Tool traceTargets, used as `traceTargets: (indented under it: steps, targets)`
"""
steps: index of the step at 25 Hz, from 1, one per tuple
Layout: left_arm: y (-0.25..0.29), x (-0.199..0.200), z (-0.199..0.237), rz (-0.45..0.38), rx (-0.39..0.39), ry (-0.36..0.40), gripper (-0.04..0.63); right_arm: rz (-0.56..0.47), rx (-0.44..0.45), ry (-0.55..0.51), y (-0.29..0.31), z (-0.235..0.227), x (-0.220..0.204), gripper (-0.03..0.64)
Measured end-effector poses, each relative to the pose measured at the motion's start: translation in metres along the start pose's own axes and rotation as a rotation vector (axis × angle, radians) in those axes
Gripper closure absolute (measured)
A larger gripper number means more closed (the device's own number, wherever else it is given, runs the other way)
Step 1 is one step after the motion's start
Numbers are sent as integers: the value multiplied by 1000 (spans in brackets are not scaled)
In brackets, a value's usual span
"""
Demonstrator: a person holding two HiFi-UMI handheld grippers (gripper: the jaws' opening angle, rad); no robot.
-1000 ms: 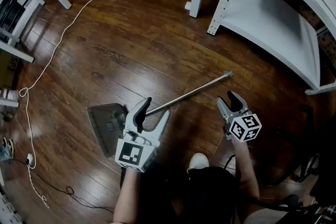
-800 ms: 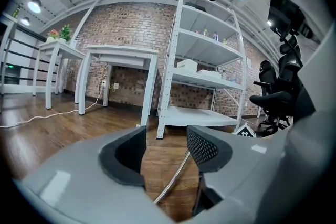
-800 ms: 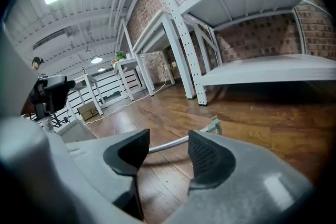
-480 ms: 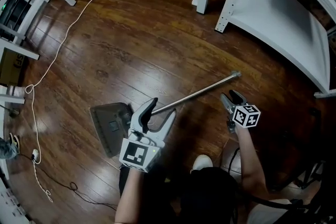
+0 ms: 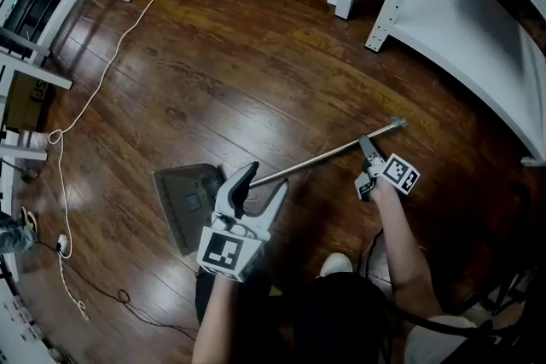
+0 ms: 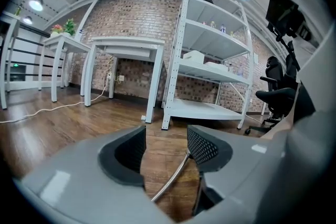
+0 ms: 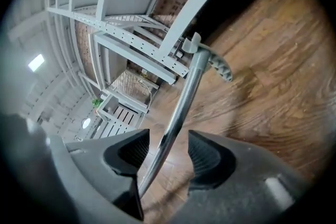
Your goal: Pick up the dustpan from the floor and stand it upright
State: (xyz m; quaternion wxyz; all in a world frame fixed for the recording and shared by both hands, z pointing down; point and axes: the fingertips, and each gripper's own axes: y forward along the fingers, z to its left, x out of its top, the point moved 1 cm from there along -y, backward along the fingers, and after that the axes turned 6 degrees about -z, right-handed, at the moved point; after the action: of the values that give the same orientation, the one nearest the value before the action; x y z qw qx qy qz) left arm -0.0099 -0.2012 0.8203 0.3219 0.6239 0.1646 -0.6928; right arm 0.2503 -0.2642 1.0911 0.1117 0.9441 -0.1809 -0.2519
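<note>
Straddling the metal handle (image 7: 180, 107) near its far end, the right gripper (image 7: 168, 147) has its jaws spread, seemingly poised to pinch and lever it up. The left gripper (image 6: 167, 147), also spread, hovers above the handle's base; the dustpan (image 5: 183, 205) lies flat on the floor (image 5: 239, 72), lower left of the head view.

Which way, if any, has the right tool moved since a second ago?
Yes: the right tool dropped to the grey dustpan's shiny metal handle, now straddling it.

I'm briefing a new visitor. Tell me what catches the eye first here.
A dustpan lies flat on the wooden floor, its long metal handle running to the right. The left gripper hovers open over the pan end; the right gripper straddles the handle near its tip, jaws open.
</note>
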Motion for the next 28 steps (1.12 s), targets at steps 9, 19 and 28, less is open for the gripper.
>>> traceTargets:
  steps: [9, 19, 28]
  targets:
    - [-14, 2, 5, -13, 5, -6, 327, 0, -24, -38, 5, 9, -4, 482]
    - [-37, 12, 8, -71, 7, -17, 327, -143, 85, -171, -27, 103, 45, 505]
    - [-57, 30, 9, -118, 4, -23, 327, -315, 173, -506, -64, 235, 110, 505]
